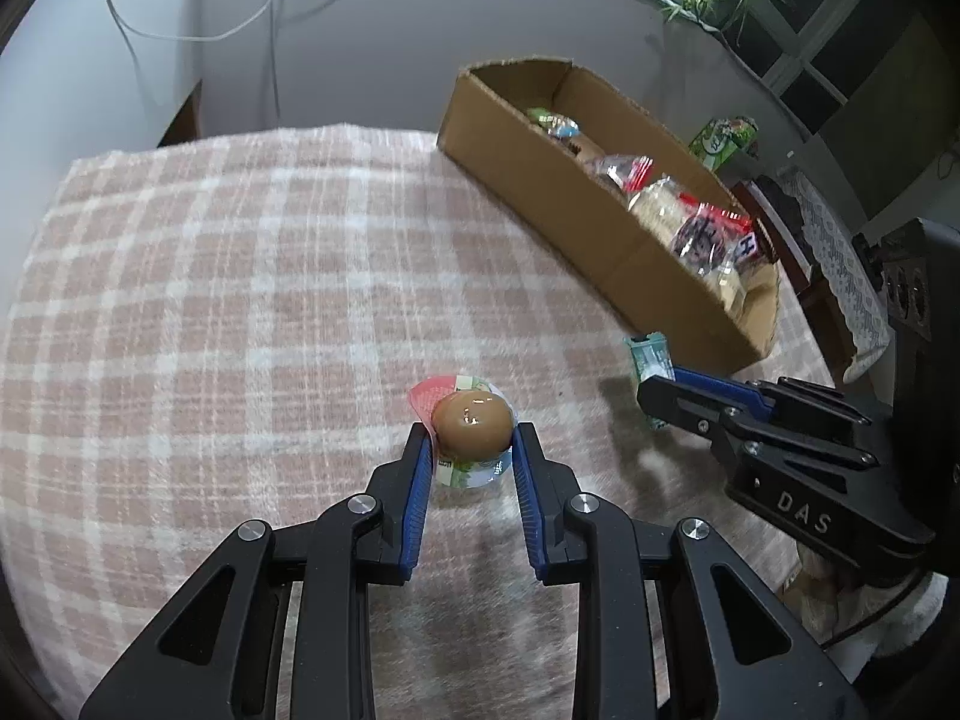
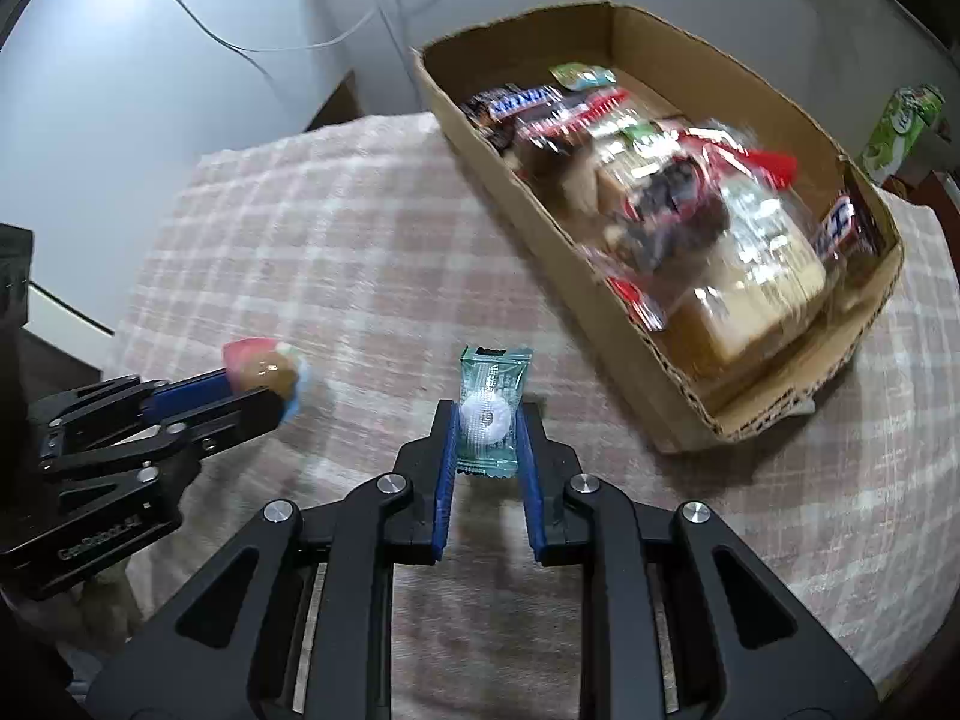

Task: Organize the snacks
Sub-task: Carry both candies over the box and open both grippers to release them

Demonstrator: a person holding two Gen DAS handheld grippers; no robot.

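1. Your left gripper [image 1: 473,441] pinches the wrapped brown egg snack [image 1: 473,425]; it sits between the blue pads, over the plaid cloth [image 1: 240,300].
2. Your right gripper [image 2: 485,423] pinches the green mint candy [image 2: 487,411] by its sides, just short of the cardboard box [image 2: 678,426].
3. Carry both over the box rim before releasing; clear the near wall.
4. Drop into bare corners; the middle is piled with packets.
5. Keep grippers apart, they're near.

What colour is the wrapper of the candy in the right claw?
Translucent green candy wrapper, with a white ring inside; the right wrist view shows it best.
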